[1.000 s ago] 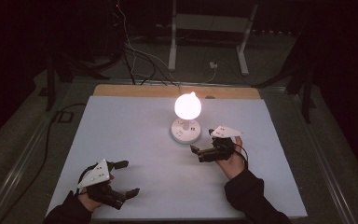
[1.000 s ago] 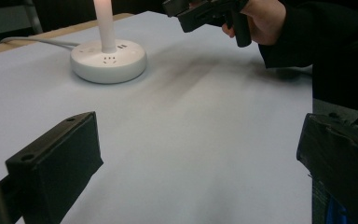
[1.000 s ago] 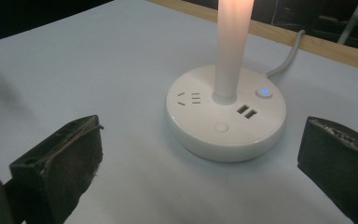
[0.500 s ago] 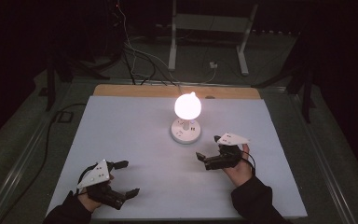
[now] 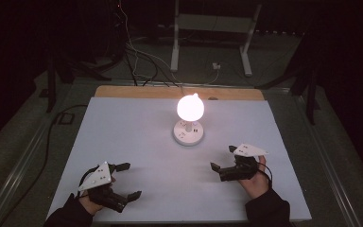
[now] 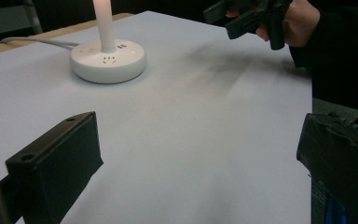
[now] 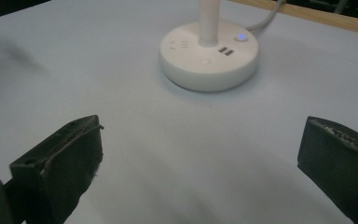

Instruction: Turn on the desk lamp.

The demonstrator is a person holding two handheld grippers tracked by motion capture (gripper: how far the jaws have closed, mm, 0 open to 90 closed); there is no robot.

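My tool gapes over the white counter; the round white plastic lamp base sits far left.

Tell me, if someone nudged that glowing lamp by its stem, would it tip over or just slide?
The lamp would probably slide rather than tip: its round base is wide and flat on the smooth white table. The thin stem carries a big bulb up top, so a high push might rock it. Its cable would likely tug back.
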